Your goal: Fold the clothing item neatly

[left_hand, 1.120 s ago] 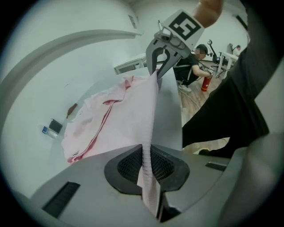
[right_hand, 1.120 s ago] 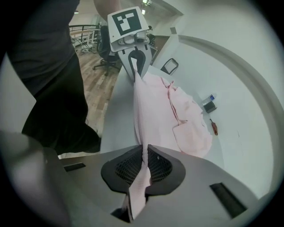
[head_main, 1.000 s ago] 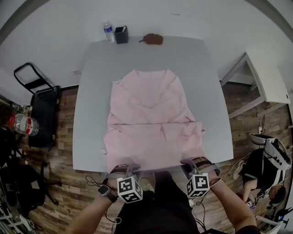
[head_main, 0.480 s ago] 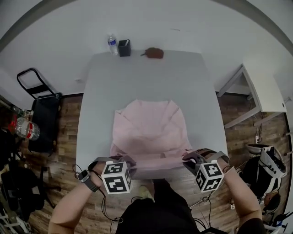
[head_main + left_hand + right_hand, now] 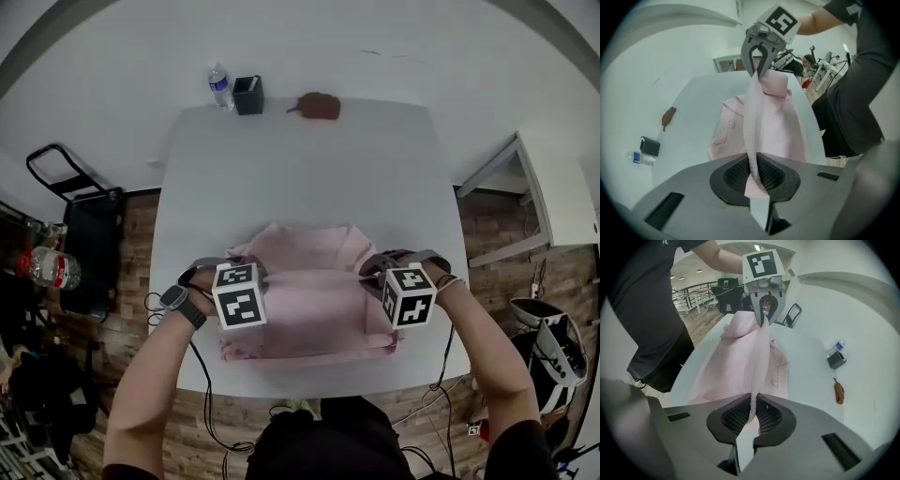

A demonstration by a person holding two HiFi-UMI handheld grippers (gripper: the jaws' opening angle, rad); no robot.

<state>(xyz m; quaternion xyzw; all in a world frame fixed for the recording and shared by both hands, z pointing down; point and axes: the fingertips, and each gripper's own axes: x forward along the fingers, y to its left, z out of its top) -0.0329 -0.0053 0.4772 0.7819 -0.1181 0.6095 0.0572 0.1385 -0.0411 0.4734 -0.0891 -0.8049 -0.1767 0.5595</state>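
White wall and wood floor frame a grey table (image 5: 300, 169) in the head view. Beyond both tools, at the table's far edge, stand a water bottle (image 5: 218, 86), a black cup (image 5: 248, 96) and a small brown object (image 5: 317, 106). The pink shirt (image 5: 309, 319) lies beneath and between the grippers, its near part doubled over on itself. The left gripper (image 5: 253, 272) and the right gripper (image 5: 370, 267) hang above it, each pointing steeply down, with one cloth edge stretched from one tool to the other.

From the left gripper view, that tool's jaws (image 5: 757, 176) are pinched nearly together on a thin fold of pink cloth. From there the edge runs as a taut band straight ahead to the other gripper (image 5: 758, 70). The rest of the shirt (image 5: 773, 126) is spread on the table below that band.

From the right gripper view the same holds in mirror. Its pads (image 5: 766, 418) are clamped on the cloth edge, and the band leads ahead to the opposite tool (image 5: 764, 317).

The step in hand looks like the lengthwise fold, the lower hem being carried over toward the collar end. What comes next calls for both tools to go down together and lay the held edge level and square across the shirt's far part. Both should let go only once the cloth rests flat, or one corner will drag askew.
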